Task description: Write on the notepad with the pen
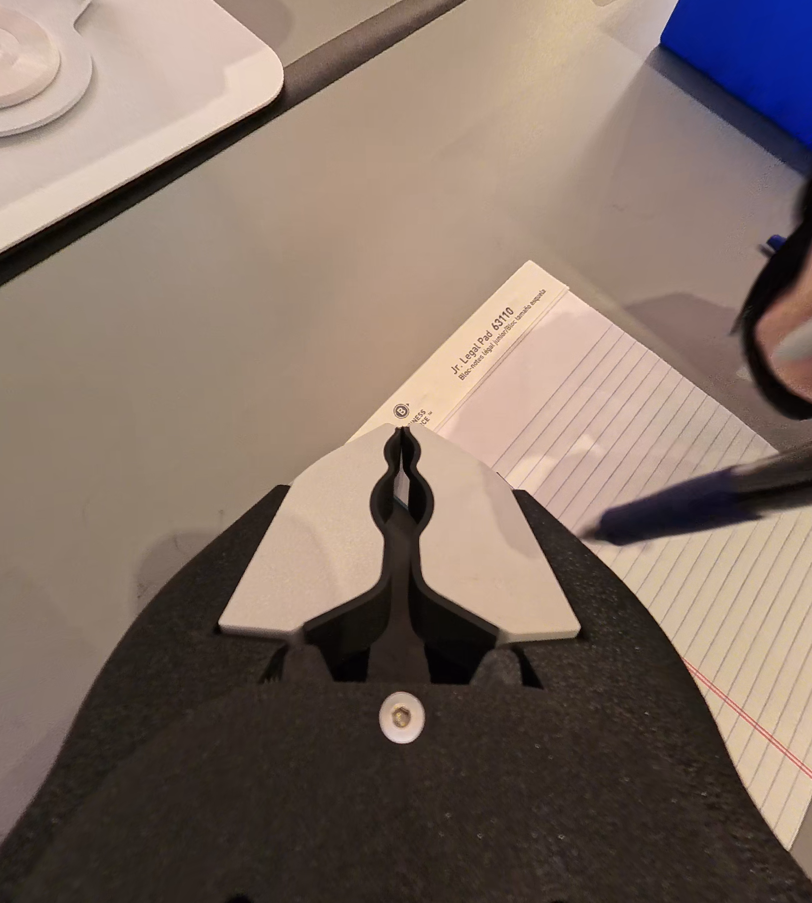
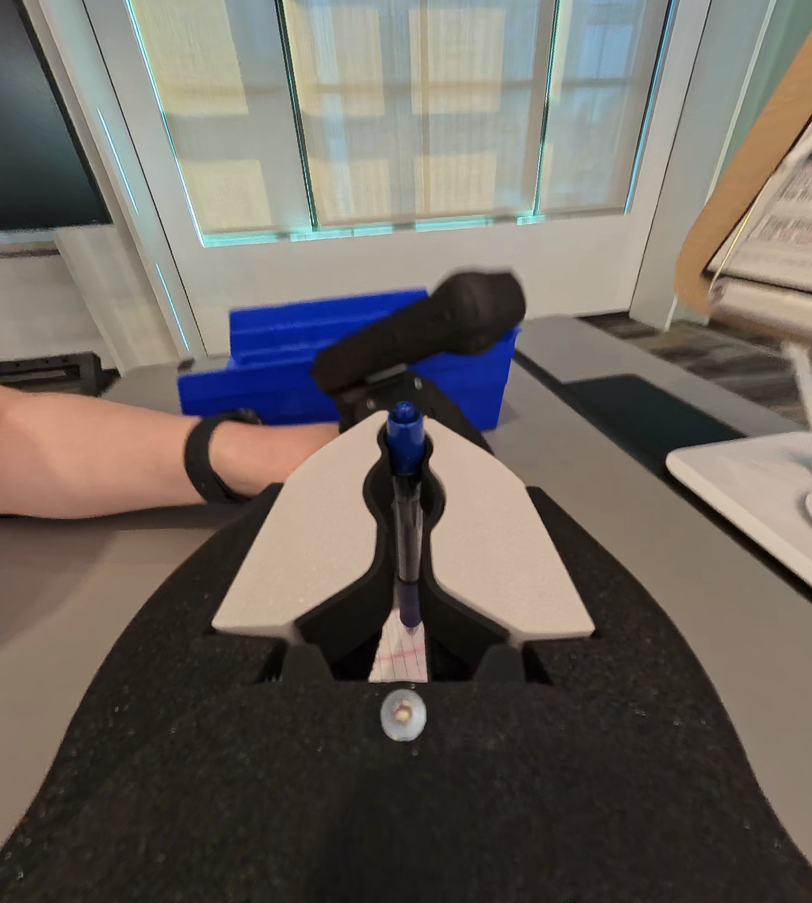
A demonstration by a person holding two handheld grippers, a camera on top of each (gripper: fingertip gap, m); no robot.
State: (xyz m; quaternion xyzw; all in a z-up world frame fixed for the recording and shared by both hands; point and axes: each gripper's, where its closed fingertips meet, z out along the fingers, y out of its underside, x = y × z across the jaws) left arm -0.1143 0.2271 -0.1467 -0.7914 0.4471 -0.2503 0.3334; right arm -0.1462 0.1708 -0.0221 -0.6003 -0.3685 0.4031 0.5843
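My left claw (image 1: pixel 401 430) has its tips together, resting over the top left corner of the notepad (image 1: pixel 638 488), which lies on the grey table (image 1: pixel 296 293) in the right half of the left wrist view. I cannot tell whether the tips press on the pad's corner or hang just above it. The pen (image 1: pixel 687 498) comes in from the right edge, blurred, its blue tip low over the ruled page just beside the claw's right finger.

In the right wrist view my right claw (image 2: pixel 404 425) is clamped on the pen (image 2: pixel 406 488), which runs along the slot between the fingers, blue cap end up at centre frame and tip down over a sliver of ruled paper (image 2: pixel 401 655). A bare forearm (image 2: pixel 76 449) with a black wristband reaches in from the left. A blue bin (image 2: pixel 296 361) sits behind it, and a white stand (image 2: pixel 761 488) is at the right edge.
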